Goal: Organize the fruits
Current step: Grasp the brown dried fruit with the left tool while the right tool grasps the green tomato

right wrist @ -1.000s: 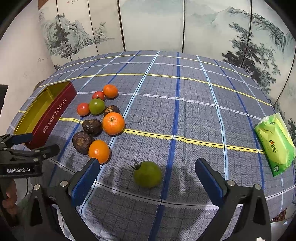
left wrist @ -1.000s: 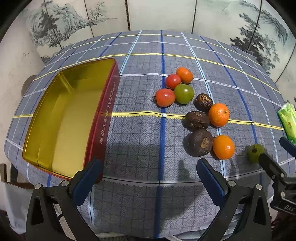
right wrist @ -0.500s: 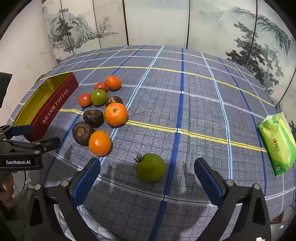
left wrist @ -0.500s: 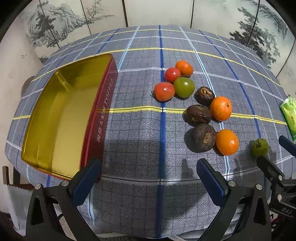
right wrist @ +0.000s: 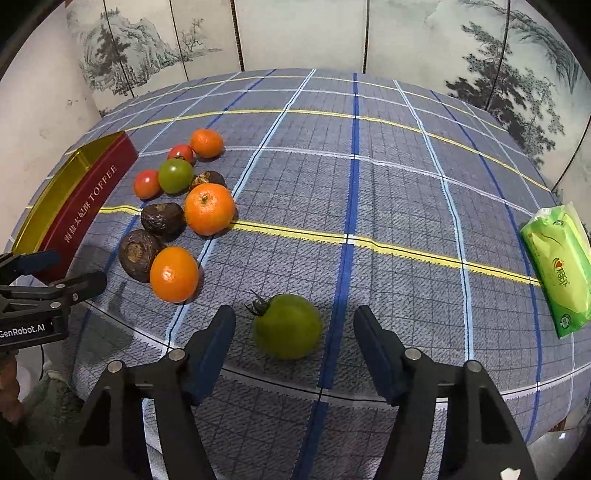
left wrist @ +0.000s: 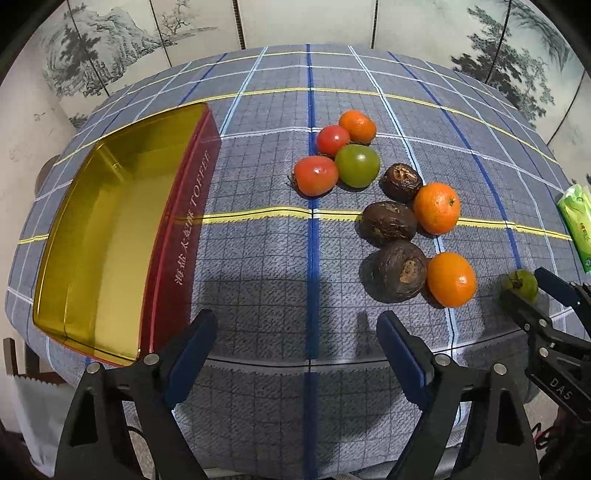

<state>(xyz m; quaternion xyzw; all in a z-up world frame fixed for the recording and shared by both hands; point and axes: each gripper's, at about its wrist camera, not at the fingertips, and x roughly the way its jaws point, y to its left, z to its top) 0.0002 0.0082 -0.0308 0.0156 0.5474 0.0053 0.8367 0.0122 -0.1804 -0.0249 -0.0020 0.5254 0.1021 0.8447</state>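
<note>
A lone green tomato (right wrist: pixel 287 325) lies near the table's front edge, between the tips of my open right gripper (right wrist: pixel 294 332), not touched. It also shows in the left wrist view (left wrist: pixel 521 283) beside the right gripper (left wrist: pixel 535 291). A cluster of oranges (left wrist: pixel 437 208), red tomatoes (left wrist: pixel 316 175), a green tomato (left wrist: pixel 357 165) and brown fruits (left wrist: pixel 399 270) lies mid-table. An empty gold tin with red sides (left wrist: pixel 110 236) sits at the left. My left gripper (left wrist: pixel 297 343) is open and empty at the front edge, and shows in the right wrist view (right wrist: pixel 55 273).
A green tissue pack (right wrist: pixel 559 266) lies at the table's right edge. The table carries a blue checked cloth (right wrist: pixel 369 184). A painted folding screen (right wrist: pixel 295 33) stands behind the table.
My right gripper has moved forward so the lone green tomato now sits between its tips, and its jaws have narrowed. My left gripper has edged forward and closer to the table.
</note>
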